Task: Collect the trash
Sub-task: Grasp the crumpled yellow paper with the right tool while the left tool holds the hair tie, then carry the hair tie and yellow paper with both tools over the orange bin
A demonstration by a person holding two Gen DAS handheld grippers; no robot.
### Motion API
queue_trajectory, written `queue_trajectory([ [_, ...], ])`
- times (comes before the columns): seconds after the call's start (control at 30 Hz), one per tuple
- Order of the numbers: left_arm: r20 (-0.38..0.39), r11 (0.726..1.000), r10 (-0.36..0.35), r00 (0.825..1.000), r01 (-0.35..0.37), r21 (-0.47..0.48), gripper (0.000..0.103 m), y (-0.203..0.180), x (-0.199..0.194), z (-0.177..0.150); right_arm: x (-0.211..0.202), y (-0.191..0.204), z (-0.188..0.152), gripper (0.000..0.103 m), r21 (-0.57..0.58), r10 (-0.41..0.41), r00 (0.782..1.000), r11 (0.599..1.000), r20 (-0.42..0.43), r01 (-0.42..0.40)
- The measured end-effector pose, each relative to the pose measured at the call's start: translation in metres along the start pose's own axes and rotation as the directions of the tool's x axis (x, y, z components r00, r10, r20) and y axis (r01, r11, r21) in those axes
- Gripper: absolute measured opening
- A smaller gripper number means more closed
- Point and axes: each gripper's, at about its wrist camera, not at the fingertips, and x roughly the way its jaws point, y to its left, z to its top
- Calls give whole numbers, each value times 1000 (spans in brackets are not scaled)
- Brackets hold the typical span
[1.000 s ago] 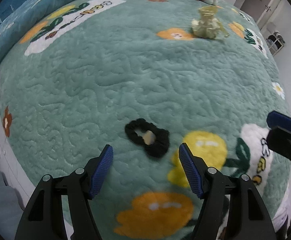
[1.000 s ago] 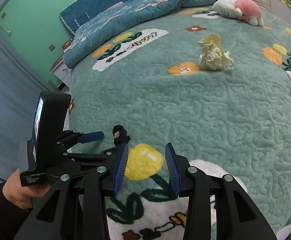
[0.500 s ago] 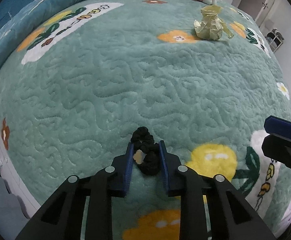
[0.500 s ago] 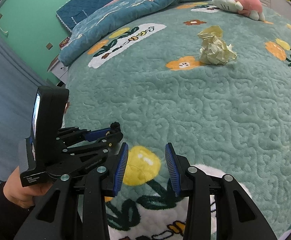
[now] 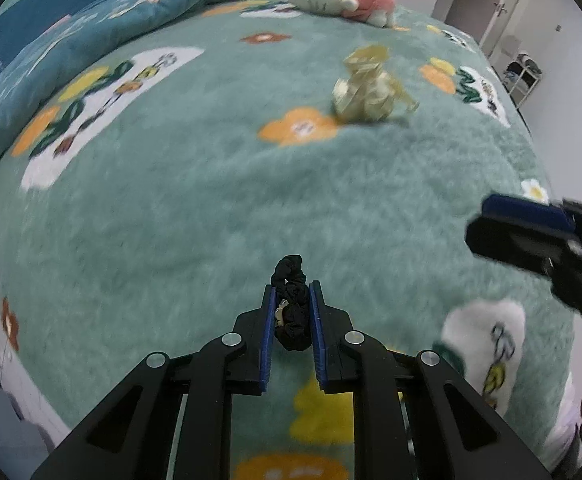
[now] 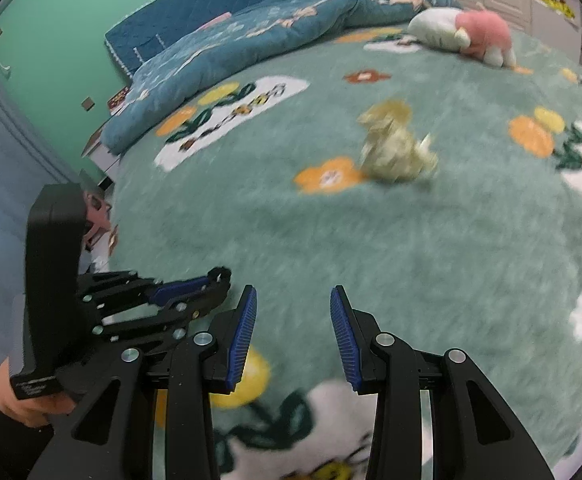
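Two grippers, two jobs: your left gripper (image 5: 291, 320) pinches the black hair tie (image 5: 291, 312) just above the blanket (image 5: 211, 208), while your right gripper (image 6: 293, 332) hangs spread, likely free for the crumpled paper (image 6: 395, 152) lying farther up the bed.

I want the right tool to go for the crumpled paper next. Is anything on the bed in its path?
Nothing visible does. Between the open right tool and the crumpled paper lies only bare green blanket; the left tool sits off to the side.
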Motion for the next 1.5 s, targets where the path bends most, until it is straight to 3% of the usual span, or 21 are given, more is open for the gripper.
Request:
queue_trajectory([
  [0.3, 36, 998, -23, 999, 21, 66, 18, -12, 30, 77, 25, -42, 81, 39, -65, -60, 997, 996, 46, 63],
  [0.43, 46, 996, -19, 999, 15, 85, 18, -12, 51, 104, 51, -59, 100, 43, -90, -75, 997, 993, 29, 77],
  [0.47, 47, 996, -18, 999, 13, 87, 18, -11, 55, 107, 57, -62, 102, 47, -94, -81, 996, 992, 26, 83],
  [0.67, 23, 996, -34, 999, 32, 78, 18, -4, 81, 116, 106, -78, 111, 48, -135, -101, 995, 986, -5, 99],
  [0.73, 14, 996, -40, 999, 39, 74, 18, -3, 87, 116, 119, -82, 111, 44, -138, -94, 996, 986, -9, 92],
  [0.83, 11, 997, -41, 999, 40, 70, 18, -3, 91, 113, 123, -79, 110, 30, -158, -112, 994, 981, 13, 112],
  [0.9, 13, 997, -41, 999, 40, 62, 18, -1, 90, 114, 120, -79, 106, 28, -150, -107, 994, 983, 26, 109],
  [1.07, 27, 997, -37, 999, 35, 70, 18, -9, 67, 109, 86, -78, 96, 27, -95, -78, 996, 992, 46, 82],
  [1.23, 57, 995, -37, 998, 31, 97, 18, -31, 12, 87, 13, -63, 65, 27, -48, -76, 993, 996, 87, 80],
  [1.37, 84, 988, -57, 995, 44, 149, 18, -67, -42, 53, -59, -50, 23, 27, -1, -89, 987, 996, 133, 90],
  [1.5, 105, 973, -104, 989, 79, 215, 18, -116, -92, 8, -142, -42, -46, 27, 64, -128, 976, 991, 178, 118],
])
